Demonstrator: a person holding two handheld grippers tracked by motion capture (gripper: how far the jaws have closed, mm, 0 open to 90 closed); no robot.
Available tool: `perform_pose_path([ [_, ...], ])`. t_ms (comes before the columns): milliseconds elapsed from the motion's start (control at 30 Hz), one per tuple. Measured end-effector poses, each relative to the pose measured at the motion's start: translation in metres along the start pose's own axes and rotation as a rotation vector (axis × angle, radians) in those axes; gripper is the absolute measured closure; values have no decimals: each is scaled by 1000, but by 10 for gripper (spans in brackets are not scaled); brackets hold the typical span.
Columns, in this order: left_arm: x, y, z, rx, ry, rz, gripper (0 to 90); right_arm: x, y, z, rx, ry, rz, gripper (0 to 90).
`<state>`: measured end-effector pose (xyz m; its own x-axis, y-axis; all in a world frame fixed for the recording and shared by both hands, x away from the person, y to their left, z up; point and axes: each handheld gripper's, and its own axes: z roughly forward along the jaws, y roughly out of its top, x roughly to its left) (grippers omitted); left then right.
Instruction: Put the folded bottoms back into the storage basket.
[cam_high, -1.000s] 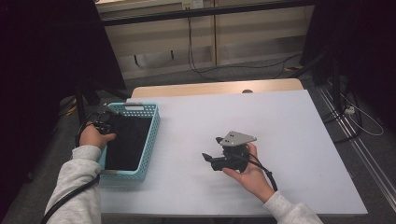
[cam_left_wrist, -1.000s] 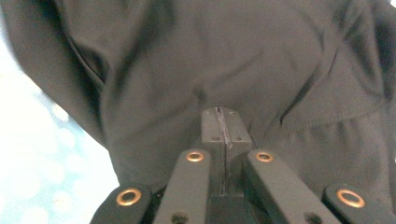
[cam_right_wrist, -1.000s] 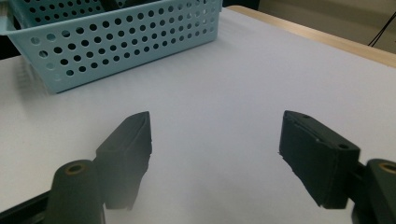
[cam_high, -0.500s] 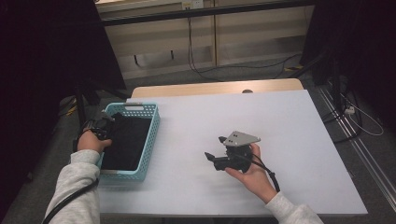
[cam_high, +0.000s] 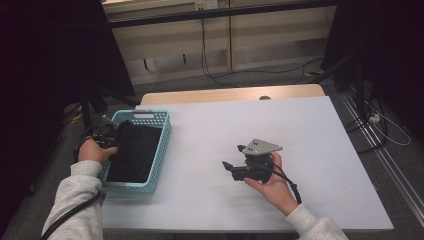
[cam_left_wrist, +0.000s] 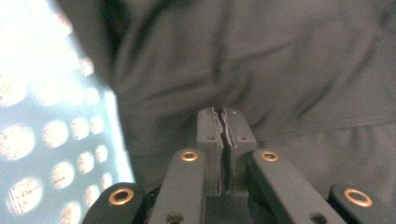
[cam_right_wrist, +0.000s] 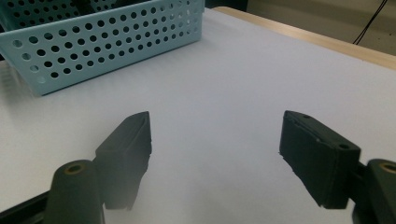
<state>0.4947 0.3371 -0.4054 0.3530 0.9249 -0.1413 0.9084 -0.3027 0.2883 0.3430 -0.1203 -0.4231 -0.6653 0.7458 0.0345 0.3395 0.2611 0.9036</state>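
My left gripper (cam_high: 106, 136) sits at the left rim of the blue basket (cam_high: 163, 145), jaws pressed together w/ barely a slit btwn the pads (cam_left_wrist: 212, 140). In the left gripper view I see no fold caught in that slit, so prob. nothing is held, though the picture is blurred and I can't rule out a thin pinch of fabric. The dark cloth (cam_high: 134, 150) lies folded inside the basket, right in front of those jaws, covering most of the floor.

My right gripper (cam_high: 235, 169) hangs over bare white table (cam_high: 320, 140), well apart from the basket, jaws standing wide w/ nothing btwn them.

Risks from here: if I lift w/ the left now, the jaws may come away empty, since they seem closed short of the cloth. If I do snag just a top layer, the fold could open and drag over the basket wall. A pull sideways may also tip or slide the light basket, as the right isn't steadying it.
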Motion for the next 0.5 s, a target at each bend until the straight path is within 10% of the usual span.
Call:
perform_pose_path([
  [267,-19,5,14,-5,-29,45,900,-3,-2,-1,3,-2,7,244],
  [500,-9,2,12,23,-14,12,900,-8,-3,-4,4,-10,19,244],
])
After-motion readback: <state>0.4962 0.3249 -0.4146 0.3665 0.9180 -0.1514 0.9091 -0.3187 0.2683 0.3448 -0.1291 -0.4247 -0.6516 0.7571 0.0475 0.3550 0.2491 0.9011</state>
